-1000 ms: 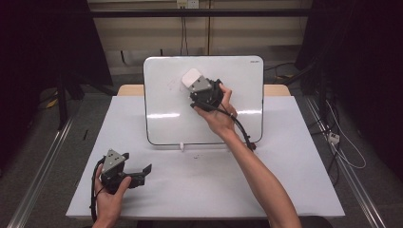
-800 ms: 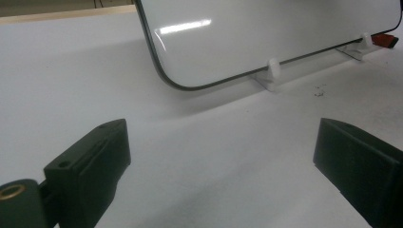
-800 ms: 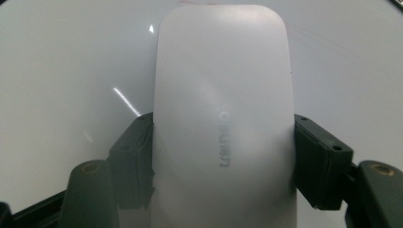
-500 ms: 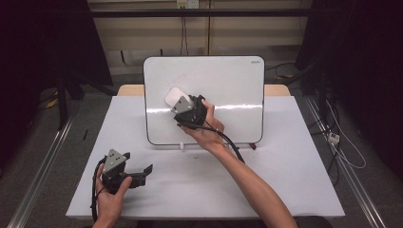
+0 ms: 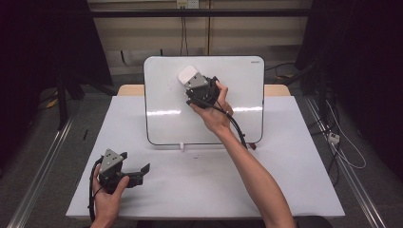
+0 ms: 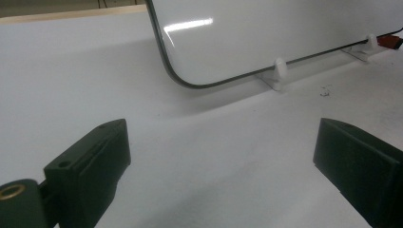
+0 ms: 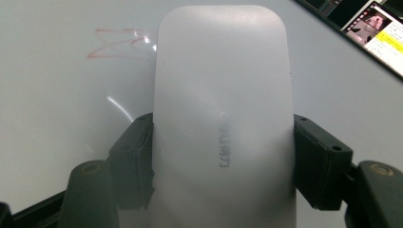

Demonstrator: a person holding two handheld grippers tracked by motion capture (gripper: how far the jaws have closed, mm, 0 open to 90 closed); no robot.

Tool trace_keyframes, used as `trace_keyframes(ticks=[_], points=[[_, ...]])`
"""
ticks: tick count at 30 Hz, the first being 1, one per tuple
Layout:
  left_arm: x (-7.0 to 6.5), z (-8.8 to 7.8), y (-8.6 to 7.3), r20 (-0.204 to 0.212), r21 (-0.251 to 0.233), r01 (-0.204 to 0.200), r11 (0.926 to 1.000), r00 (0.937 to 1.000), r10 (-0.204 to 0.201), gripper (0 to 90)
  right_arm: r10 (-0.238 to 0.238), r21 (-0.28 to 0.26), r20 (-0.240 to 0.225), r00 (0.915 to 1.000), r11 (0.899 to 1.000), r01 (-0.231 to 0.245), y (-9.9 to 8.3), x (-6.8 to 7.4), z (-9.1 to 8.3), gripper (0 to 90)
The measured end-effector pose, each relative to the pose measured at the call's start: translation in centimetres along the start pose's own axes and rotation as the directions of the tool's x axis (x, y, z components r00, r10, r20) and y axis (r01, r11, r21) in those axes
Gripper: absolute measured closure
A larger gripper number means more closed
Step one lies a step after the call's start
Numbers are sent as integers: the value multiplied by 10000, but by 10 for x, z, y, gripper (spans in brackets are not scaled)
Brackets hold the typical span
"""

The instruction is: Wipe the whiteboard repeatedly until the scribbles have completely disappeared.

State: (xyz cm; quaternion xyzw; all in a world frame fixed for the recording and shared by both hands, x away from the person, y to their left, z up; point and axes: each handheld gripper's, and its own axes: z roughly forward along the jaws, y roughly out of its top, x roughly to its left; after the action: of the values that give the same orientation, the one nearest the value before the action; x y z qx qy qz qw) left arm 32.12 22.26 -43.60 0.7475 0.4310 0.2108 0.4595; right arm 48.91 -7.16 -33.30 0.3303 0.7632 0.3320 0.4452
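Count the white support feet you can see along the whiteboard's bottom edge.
2: one foot near the board's rounded bottom corner, another farther along the same edge. More could be hidden.

The white rounded plastic eraser (image 7: 222, 118) runs off the bottom edge of the right gripper view, and the grey lettering on its back is too blurred to read. It hides the part of the glossy white whiteboard (image 7: 57, 142) behind it. The faint red marker scribble (image 7: 121, 43) is partly covered by the eraser. In the left gripper view the whiteboard's upper part is cut off
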Motion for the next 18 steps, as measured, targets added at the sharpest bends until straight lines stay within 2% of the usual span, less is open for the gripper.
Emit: trace_keyframes(ticks=[5,7,9,11,15,18], points=[[1,0,1,41,-13,-66,10000,10000,66,49,382,64,224,9990,9992,-383,9,-13,3,317],[1,1,1,-2,-36,-44,10000,10000,44,49,261,2,430,9987,9997,-261,9,-9,3,317],[1,1,1,-6,-10,-36,10000,10000,36,49,354,-43,431,9984,9994,-353,8,-9,3,318],[1,1,1,-2,-3,7,10000,10000,-7,49,264,-33,355,9990,9996,-263,8,-7,2,318],[1,0,1,-18,-22,-56,10000,10000,56,49,-243,53,122,9996,9997,242,5,7,1,318],[0,1,1,25,-24,-44,10000,10000,44,49,-369,43,-43,9993,9993,369,1,16,1,318]])
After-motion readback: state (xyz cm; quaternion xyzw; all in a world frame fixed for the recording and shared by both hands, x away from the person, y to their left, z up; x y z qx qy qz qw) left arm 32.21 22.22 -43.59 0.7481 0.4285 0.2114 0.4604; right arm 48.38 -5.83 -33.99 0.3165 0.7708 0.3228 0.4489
